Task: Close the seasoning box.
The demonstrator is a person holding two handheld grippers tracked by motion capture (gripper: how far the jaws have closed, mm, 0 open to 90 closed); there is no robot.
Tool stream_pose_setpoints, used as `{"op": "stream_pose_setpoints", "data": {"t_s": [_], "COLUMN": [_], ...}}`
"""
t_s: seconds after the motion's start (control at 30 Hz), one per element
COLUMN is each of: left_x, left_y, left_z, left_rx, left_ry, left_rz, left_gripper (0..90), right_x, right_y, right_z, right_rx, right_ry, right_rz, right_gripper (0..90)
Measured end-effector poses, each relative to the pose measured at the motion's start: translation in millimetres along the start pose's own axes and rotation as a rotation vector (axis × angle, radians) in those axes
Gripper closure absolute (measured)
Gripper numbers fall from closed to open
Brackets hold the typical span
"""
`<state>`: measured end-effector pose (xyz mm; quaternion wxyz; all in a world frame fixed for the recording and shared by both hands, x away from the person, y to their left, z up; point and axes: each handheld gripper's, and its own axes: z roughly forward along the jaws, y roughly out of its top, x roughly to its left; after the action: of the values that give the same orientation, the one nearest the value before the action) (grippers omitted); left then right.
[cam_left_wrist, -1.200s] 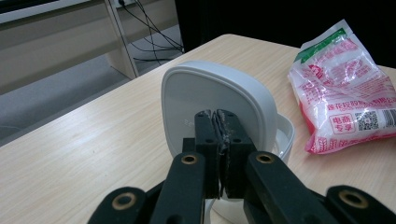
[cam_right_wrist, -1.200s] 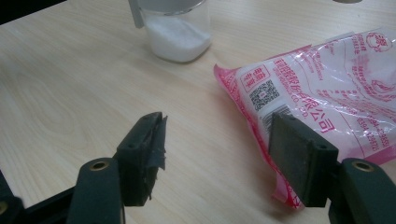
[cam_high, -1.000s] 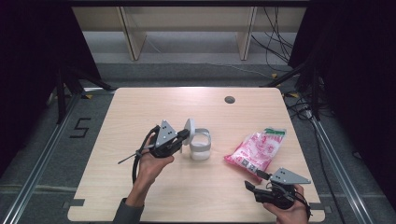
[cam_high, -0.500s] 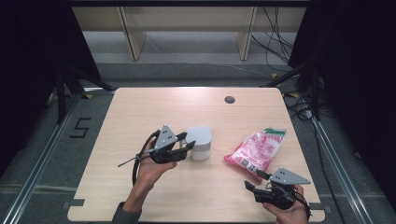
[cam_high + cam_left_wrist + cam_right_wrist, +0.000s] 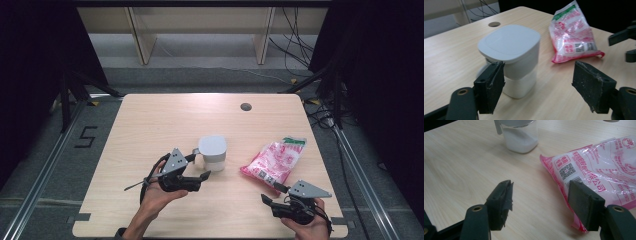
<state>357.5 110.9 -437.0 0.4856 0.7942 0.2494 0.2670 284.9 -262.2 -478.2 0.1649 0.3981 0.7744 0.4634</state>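
Observation:
A clear jar (image 5: 212, 152) with a flat grey lid and white powder inside stands upright at the table's middle. My left gripper (image 5: 199, 166) sits just on the near left side of it. Its jaws have just been opening and stand wide apart, with nothing pressed between them. In the left gripper view the jar (image 5: 510, 53) rises just beyond the left pad (image 5: 491, 87). A pink printed bag (image 5: 274, 160) lies flat to the jar's right. My right gripper (image 5: 272, 194) hovers open near the front right edge, its jaws pointing at the bag's near corner (image 5: 599, 172).
A round cable hole (image 5: 245, 106) sits in the wooden table (image 5: 150, 125) near its far edge. Bare wood stretches along the left and the back. Beyond the table are shelf legs (image 5: 142, 40) and cables on the floor (image 5: 300, 40).
The grey lid flap that stood up on the jar now lies shut. My left gripper has opened its jaws and drawn back a little toward the person. The right gripper has kept still.

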Motion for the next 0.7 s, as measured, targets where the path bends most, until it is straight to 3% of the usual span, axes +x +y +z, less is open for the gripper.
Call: {"op": "stream_pose_setpoints", "data": {"t_s": [0.13, 0.23, 0.33, 0.37, 0.4, 0.43, 0.47, 0.5, 0.53, 0.6, 0.63, 0.67, 0.7], "left_x": [-3.6, -6.0, -9.0, -9.8, -24.4, -26.7, -26.4, -24.8, -26.6, -25.9, -24.1, -26.9, -26.9], "left_y": [-2.7, -5.8, -7.9, -8.4, -12.0, -12.8, -13.7, -15.5, -16.9, -18.0, -18.6, -21.2, -21.2], "left_z": [-1.8, -2.0, -3.8, -5.6, -3.0, -3.4, -3.8, -3.2, -2.5, -1.8, -2.3, -3.2, -3.2], "left_rx": [0.007, 0.006, 0.017, 0.026, 0.02, 0.024, 0.025, 0.033, 0.034, 0.031, 0.036, 0.034, 0.034], "left_ry": [0.006, -0.006, 0.001, 0.025, -0.107, -0.133, -0.145, -0.127, -0.12, -0.122, -0.119, -0.124, -0.124], "left_rz": [0.009, 0.005, 0.008, 0.017, -0.177, -0.192, -0.17, -0.144, -0.179, -0.184, -0.156, -0.174, -0.174], "left_gripper": [20.7, 18.7, 18.7, 18.7, 18.7, 18.6, 18.7, 18.8, 18.8, 18.8, 18.9, 19.6, 20.5], "right_x": [-1.7, 1.5, 1.4, 1.4, 1.4, 1.9, 0.7, 1.0, -0.4, 0.3, 2.4, 1.7, 3.8], "right_y": [0.2, 0.5, 0.5, 0.5, 0.5, 0.4, 0.6, 0.5, 0.6, 0.4, 0.2, 0.4, 0.4], "right_z": [1.0, -0.6, -0.7, -0.7, -0.6, -0.9, -0.5, -0.4, 0.1, 1.0, 1.3, 2.8, 1.5], "right_rx": [-0.009, 0.007, 0.006, 0.006, 0.003, 0.007, 0.002, 0.005, 0.002, -0.004, -0.002, 0.006, 0.012], "right_ry": [0.001, 0.009, 0.01, 0.01, 0.01, 0.008, 0.01, 0.009, 0.011, 0.015, 0.017, 0.017, 0.03], "right_rz": [-0.023, 0.004, 0.004, 0.003, 0.004, 0.011, -0.006, -0.005, -0.025, -0.021, -0.004, -0.021, -0.003], "right_gripper": [36.8, 36.7, 36.7, 36.7, 36.7, 36.7, 36.7, 36.7, 36.7, 36.7, 36.7, 36.7, 36.6]}}
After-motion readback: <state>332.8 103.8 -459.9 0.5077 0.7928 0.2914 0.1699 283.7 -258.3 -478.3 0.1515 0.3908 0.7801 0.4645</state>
